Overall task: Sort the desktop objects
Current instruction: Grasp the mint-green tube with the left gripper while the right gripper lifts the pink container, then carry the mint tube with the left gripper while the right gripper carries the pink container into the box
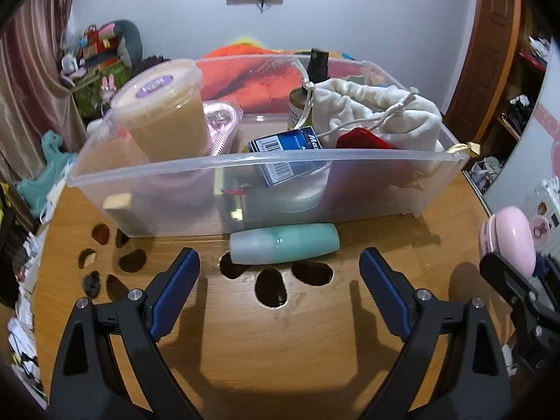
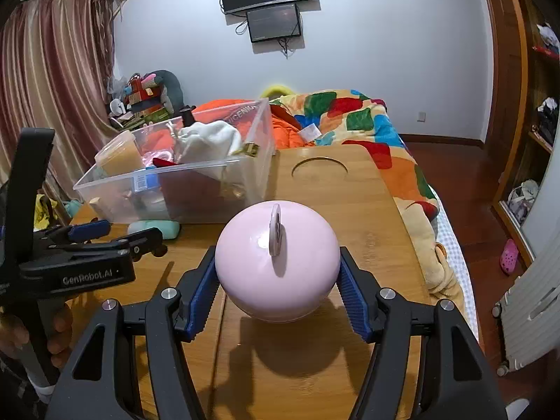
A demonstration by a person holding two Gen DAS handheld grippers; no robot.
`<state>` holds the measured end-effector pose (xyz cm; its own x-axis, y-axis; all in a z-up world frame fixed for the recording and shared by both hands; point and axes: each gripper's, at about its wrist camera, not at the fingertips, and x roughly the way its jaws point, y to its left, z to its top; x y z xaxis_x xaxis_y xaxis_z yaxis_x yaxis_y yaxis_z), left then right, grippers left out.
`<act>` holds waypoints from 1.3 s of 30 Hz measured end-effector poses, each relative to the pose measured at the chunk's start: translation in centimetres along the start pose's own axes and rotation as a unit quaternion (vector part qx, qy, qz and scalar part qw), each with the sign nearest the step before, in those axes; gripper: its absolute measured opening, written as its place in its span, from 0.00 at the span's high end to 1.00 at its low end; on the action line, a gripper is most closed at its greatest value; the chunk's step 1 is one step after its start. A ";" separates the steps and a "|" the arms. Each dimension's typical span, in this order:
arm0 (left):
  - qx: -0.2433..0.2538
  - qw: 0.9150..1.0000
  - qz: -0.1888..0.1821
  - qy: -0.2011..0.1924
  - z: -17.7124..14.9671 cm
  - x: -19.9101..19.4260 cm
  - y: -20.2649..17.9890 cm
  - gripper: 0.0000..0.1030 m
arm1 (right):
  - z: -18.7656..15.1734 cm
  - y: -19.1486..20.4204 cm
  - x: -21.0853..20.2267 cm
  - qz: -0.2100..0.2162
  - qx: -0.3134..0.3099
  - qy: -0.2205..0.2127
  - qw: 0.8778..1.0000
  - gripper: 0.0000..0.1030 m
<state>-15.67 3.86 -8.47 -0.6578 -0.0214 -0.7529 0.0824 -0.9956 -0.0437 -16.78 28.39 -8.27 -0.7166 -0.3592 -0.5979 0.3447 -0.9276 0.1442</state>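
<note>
Left wrist view: the left gripper point(image 1: 280, 273) is held with fingers spread, empty, aimed at the teal bottle point(image 1: 284, 243) lying mid-frame against the clear bin point(image 1: 245, 189), seemingly for pickup.

Right wrist view: at centre, the pink round case point(image 2: 276, 262) is pinched by the right gripper point(image 2: 278, 280), raised off the desk point(image 2: 367, 210), presumably for binning.

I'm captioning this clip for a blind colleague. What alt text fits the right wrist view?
The right gripper clamps a round pink case just above a wooden table. Behind it on the left, a clear plastic bin holds sorted items, a teal bottle lies before it, and the left gripper reaches in, open.
</note>
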 end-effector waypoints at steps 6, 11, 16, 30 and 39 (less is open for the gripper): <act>-0.019 1.000 0.005 0.021 0.2 1.5 -0.2 0.10 | -0.2 -1.1 0.5 0.021 0.011 0.002 1.000 0.42; -0.014 0.999 0.028 0.021 0.2 2.4 -1.0 0.09 | -0.2 -1.0 0.5 0.032 0.011 0.002 0.999 0.42; 0.000 0.999 0.038 -0.005 -0.1 2.6 -2.2 0.23 | -0.2 -1.2 0.7 0.034 0.014 0.004 0.999 0.42; 0.007 0.999 0.016 -0.046 -0.7 -1.1 -1.3 0.29 | 0.7 0.6 -0.1 0.026 -0.010 0.000 1.000 0.42; -0.002 0.994 0.000 -0.106 1.0 -5.9 1.3 0.29 | 2.5 3.4 -0.6 0.017 -0.054 -0.012 0.998 0.42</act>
<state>-12.40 2.59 -3.42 -0.8006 -0.0400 -0.5978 0.0851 -0.9952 -0.0474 -16.70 25.20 -5.41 -0.7176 -0.3935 -0.5747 0.4308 -0.8991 0.0777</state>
